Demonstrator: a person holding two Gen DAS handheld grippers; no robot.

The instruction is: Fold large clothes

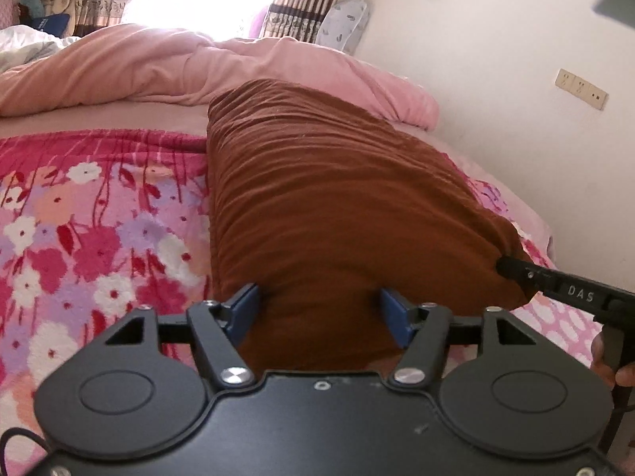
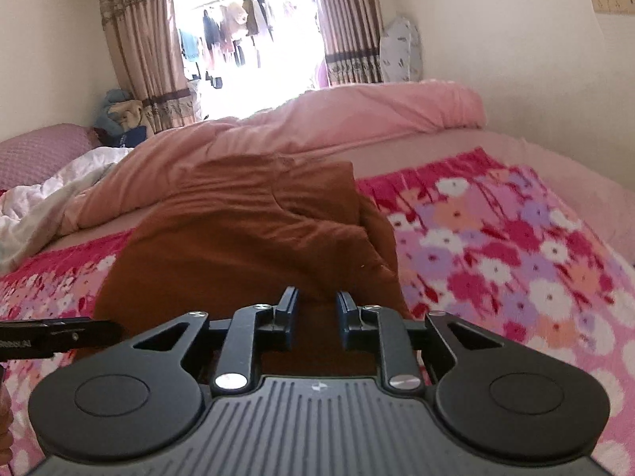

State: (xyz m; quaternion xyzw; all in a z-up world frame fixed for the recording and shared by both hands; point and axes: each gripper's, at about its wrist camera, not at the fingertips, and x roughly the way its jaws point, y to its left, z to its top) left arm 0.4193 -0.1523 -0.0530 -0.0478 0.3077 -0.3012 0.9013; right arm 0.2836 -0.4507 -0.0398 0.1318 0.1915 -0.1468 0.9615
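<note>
A large brown garment [image 1: 317, 198] lies folded lengthwise on a floral blanket [image 1: 79, 218]; it also shows in the right wrist view [image 2: 238, 238]. My left gripper [image 1: 319, 313] is open, its blue pads [image 1: 244, 309] spread either side of the garment's near edge. My right gripper [image 2: 316, 309] has its jaws partly closed around the near edge of the cloth [image 2: 317, 317]. Its finger shows in the left wrist view [image 1: 516, 269], touching the garment's right corner. The left gripper's finger shows at the left of the right wrist view [image 2: 59, 333].
A pink duvet [image 1: 198, 67] is bunched at the far side of the bed. White bedding [image 2: 47, 198] lies at the left. A wall [image 1: 516, 79] runs along the right of the bed, with curtains [image 2: 139, 39] and a bright window behind.
</note>
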